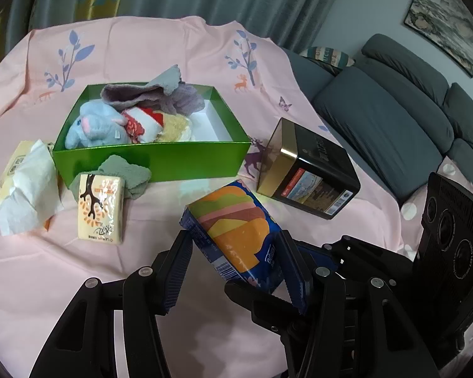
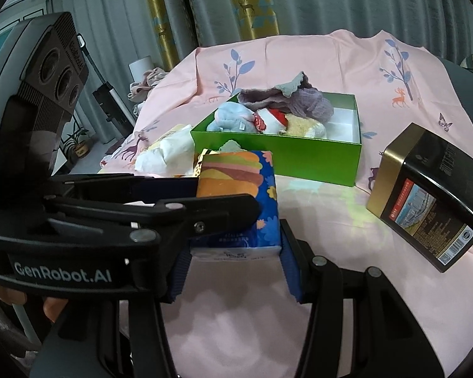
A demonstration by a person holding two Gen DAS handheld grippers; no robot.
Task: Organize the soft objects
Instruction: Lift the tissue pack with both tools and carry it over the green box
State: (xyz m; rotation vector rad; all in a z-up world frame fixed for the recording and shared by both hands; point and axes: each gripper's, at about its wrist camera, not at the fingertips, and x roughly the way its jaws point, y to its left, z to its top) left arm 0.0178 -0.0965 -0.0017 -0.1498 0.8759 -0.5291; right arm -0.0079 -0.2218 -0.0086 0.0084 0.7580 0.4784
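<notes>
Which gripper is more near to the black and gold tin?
Right. The right gripper holds the blue tissue pack on the side facing the black and gold tin; the left gripper grips the pack's far side.

The left wrist camera sits just behind the left gripper (image 1: pixel 236 267), looking forward and down along its fingers over the pink cloth (image 1: pixel 142 47), with the sofa (image 1: pixel 394 119) beyond on its right. The right wrist camera looks likewise past the right gripper (image 2: pixel 233 271), curtains (image 2: pixel 331 6) ahead. Both sit close to the blue tissue pack (image 1: pixel 236 236) between the fingers (each view also catches the other gripper's body at its edge). Both share the green box (image 1: pixel 154 160) ahead and the black tin (image 2: pixel 425 204) to the right.
</notes>
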